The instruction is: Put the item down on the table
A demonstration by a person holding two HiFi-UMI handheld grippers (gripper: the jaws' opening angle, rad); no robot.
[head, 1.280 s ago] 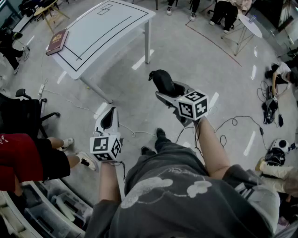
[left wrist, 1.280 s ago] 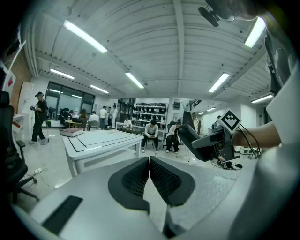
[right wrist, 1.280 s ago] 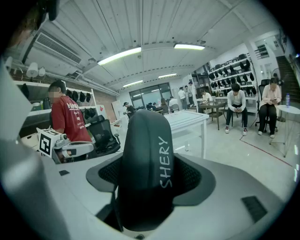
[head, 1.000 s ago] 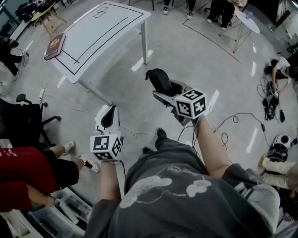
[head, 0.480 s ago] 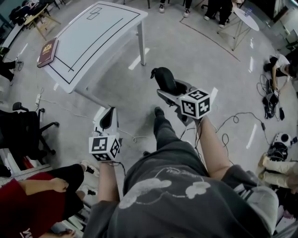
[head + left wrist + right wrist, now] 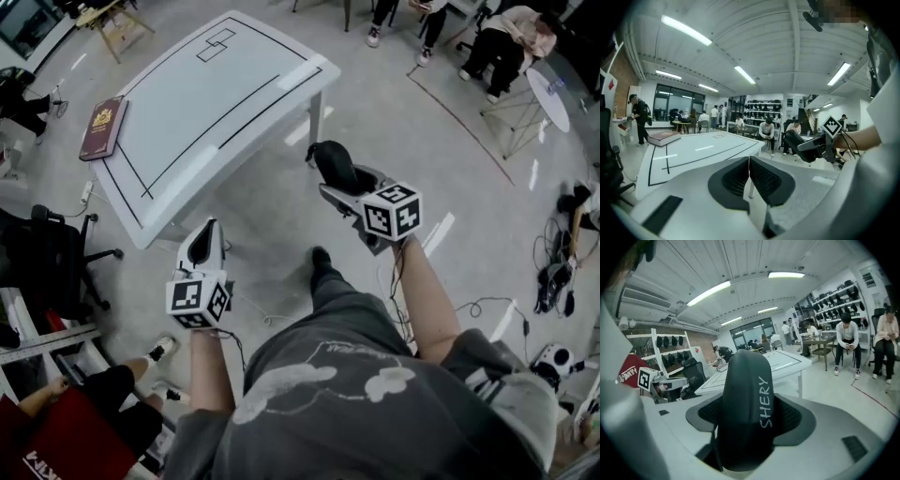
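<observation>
A black hard case (image 6: 332,164) printed with "SHERY" (image 6: 745,399) sits between the jaws of my right gripper (image 6: 343,184), which is shut on it and holds it in the air over the floor, just off the table's near right corner. The white table (image 6: 202,94) with black lines lies ahead and to the left, and a dark red book (image 6: 101,127) rests on its left end. My left gripper (image 6: 202,242) hangs by the table's near edge, its pads (image 6: 759,176) pressed together with nothing in them. The case (image 6: 794,140) also shows at the right of the left gripper view.
A black office chair (image 6: 52,248) stands left of the table. A person in red (image 6: 66,422) crouches at the lower left by shelving. Several seated people and a small round table (image 6: 548,94) are at the back right. Cables (image 6: 553,272) lie on the floor at the right.
Both grippers have travelled toward the white table, which now sits larger and closer in the head view. The case stays gripped. The person in red has slid toward the lower left corner.
</observation>
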